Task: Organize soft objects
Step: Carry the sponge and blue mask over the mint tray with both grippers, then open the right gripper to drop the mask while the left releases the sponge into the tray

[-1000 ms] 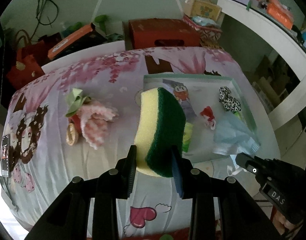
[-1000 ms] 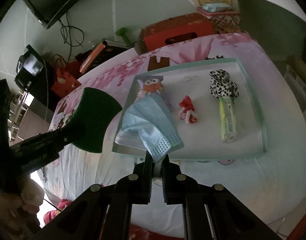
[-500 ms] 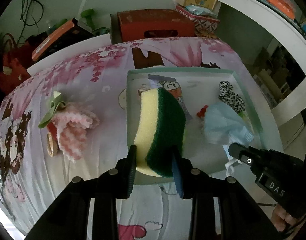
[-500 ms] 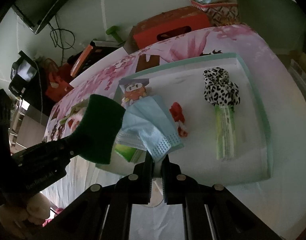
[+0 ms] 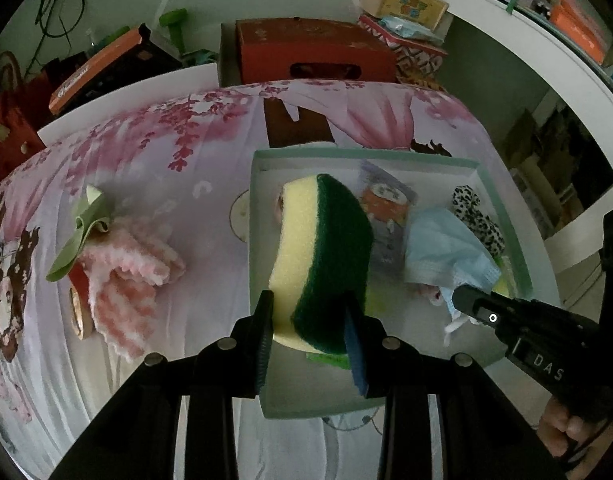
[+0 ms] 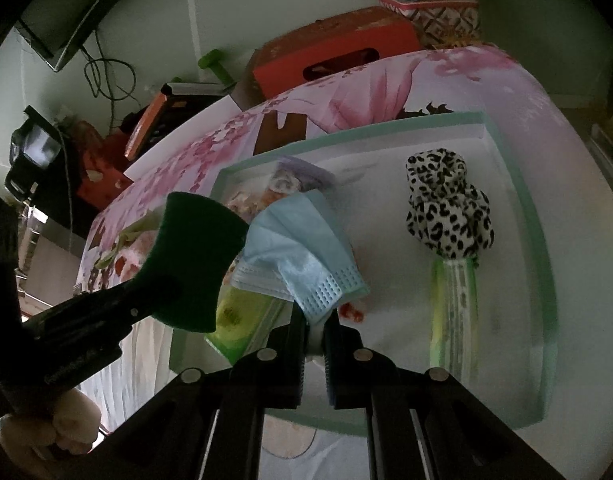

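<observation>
My left gripper (image 5: 308, 320) is shut on a yellow and green sponge (image 5: 322, 256) and holds it upright over the left part of the pale green tray (image 5: 362, 154). My right gripper (image 6: 315, 322) is shut on a blue face mask (image 6: 302, 252) and holds it above the tray (image 6: 542, 280). The mask (image 5: 442, 252) and right gripper (image 5: 462, 300) also show in the left wrist view. The sponge's green side (image 6: 190, 264) shows left of the mask in the right wrist view. In the tray lie a leopard-print scrunchie (image 6: 446, 208), a green packet (image 6: 452, 312) and a small red item (image 6: 348, 310).
A pink fluffy cloth (image 5: 126, 276) with a green bow (image 5: 80, 232) lies on the floral-covered table left of the tray. A cartoon packet (image 5: 386, 204) and a green pack (image 6: 242, 316) lie in the tray. A red box (image 5: 310, 52) stands behind the table.
Both grippers have moved forward over the tray with the sponge and the mask. The tray and its contents look larger and closer now.
</observation>
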